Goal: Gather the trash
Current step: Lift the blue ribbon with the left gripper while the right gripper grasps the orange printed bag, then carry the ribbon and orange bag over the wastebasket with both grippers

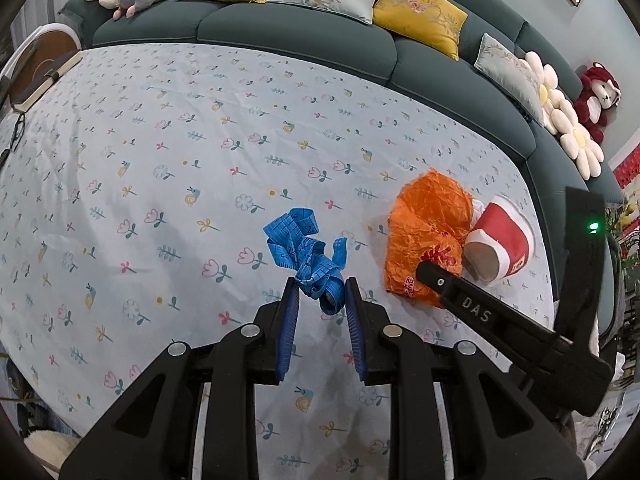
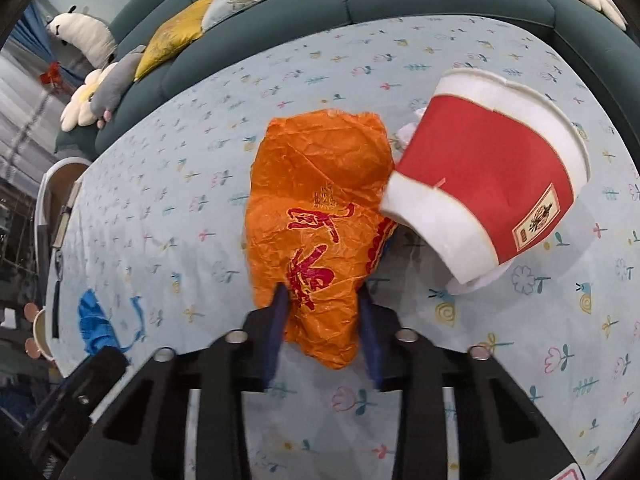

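A bunched blue tape measure (image 1: 304, 248) hangs just above the flowered tablecloth (image 1: 160, 140), and my left gripper (image 1: 322, 286) is shut on its lower loop. To the right lies a crumpled orange plastic bag (image 1: 428, 220) with red print. In the right wrist view my right gripper (image 2: 323, 300) is shut on the near end of the orange bag (image 2: 316, 184), both pads pressed into it. A red-and-white paper cup (image 2: 488, 176) lies on its side against the bag's right edge, with white tissue (image 2: 480, 280) under it. The cup (image 1: 500, 240) also shows in the left wrist view.
A dark green sofa (image 1: 280, 24) with yellow and pale cushions and plush toys curves along the table's far side. A book (image 1: 44, 84) and glasses (image 1: 16, 132) lie at the left edge. The blue tape measure (image 2: 96, 328) appears far left in the right wrist view.
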The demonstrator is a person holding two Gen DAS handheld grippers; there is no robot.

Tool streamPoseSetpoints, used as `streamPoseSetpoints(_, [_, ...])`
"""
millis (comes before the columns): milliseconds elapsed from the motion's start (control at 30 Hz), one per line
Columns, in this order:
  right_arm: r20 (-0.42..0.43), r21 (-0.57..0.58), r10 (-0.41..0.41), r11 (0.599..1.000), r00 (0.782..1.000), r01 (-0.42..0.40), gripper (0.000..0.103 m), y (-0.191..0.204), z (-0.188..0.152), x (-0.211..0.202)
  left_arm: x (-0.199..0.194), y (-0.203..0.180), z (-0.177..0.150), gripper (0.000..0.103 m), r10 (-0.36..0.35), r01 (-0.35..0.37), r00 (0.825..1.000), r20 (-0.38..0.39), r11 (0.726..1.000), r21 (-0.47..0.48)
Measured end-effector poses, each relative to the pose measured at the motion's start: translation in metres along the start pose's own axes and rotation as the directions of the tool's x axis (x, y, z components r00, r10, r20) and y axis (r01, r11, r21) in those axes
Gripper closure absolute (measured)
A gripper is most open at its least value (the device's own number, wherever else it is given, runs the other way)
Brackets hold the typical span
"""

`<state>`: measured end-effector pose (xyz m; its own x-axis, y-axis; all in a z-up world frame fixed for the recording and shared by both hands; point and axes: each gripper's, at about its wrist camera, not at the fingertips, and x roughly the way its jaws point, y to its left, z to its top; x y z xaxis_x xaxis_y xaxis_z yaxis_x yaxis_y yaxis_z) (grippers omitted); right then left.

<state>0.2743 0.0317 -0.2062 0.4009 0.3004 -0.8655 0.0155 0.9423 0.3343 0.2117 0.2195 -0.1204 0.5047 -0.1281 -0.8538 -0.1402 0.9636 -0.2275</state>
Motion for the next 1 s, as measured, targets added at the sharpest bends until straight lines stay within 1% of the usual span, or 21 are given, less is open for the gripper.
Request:
streamPoseSetpoints(100, [0.024, -0.014, 0.028, 1.000, 0.999, -0.027, 0.082, 0.004, -0.002, -0.018, -0.008, -0.009, -0.003, 0.080, -0.005, 0.005, 1.000, 0.012, 1.000, 0.009])
streamPoseSetpoints(233, [0.076, -0.040, 0.050, 0.998, 0.996, -0.047, 0.082, 0.006, -0.004, -0.053, -0.023, -0.028, -0.006, 0.080, -0.023, 0.022, 0.999, 0.032, 0.999, 0.033])
streamPoseSetpoints(367, [0.152, -0.058, 0.040, 0.998, 0.988, -0.032, 0.082, -0.002, -0.006, -0.095, -0.040, -0.055, -0.010, 0.080, -0.055, 0.052, 0.997, 0.048, 0.997, 0.064])
streamPoseSetpoints(500, [0.215, -0.043, 0.022, 0.999, 0.976, -0.013, 0.082, -0.023, -0.009, -0.133, -0.055, -0.087, -0.017, 0.080, -0.093, 0.086, 0.994, 0.059, 0.990, 0.107])
streamPoseSetpoints(700, [0.295, 0.022, -0.031, 0.999, 0.955, 0.026, 0.082, -0.081, -0.020, -0.191, -0.071, -0.144, -0.034, 0.080, -0.161, 0.149, 0.986, 0.051, 0.971, 0.185])
streamPoseSetpoints(1000, [0.357, 0.138, -0.122, 0.987, 0.926, 0.077, 0.081, -0.165, -0.045, -0.245, -0.078, -0.227, -0.064, 0.080, -0.243, 0.230, 0.970, 0.005, 0.924, 0.305])
